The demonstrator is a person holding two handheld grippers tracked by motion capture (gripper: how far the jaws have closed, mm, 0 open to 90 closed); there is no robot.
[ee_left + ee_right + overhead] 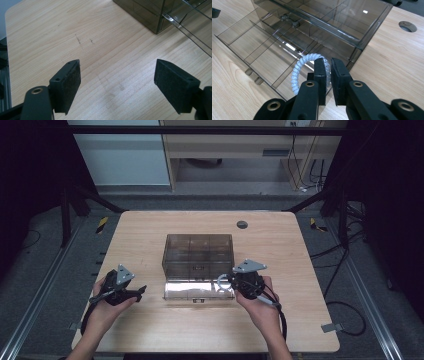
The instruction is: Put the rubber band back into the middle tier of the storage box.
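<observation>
High view: both forearms enter from the table's near edge, hands level just above the wood. The left hand sits near the left edge and holds the left gripper low, pointing right toward the box. Its jaws stand wide apart with nothing between them; the left gripper view has bare wood in the gap and a box corner far off at upper right.

The right hand sits right of centre, wrist angled inward, and aims the right gripper left and slightly away, at the right end of the lid.

Box: smoky clear plastic with dividers, at table centre, long axis running left to right. The lid is folded open toward the near edge and lies flat on the wood.

Right gripper view: the right gripper's pads are nearly together, clamped on a white coil tie. The tie is a spiral ring standing roughly on edge, with its arc rising up and to the left of the jaws. It hangs over the right end of the open lid, just before the box's front wall. Whether it touches the lid, cannot tell.
</observation>
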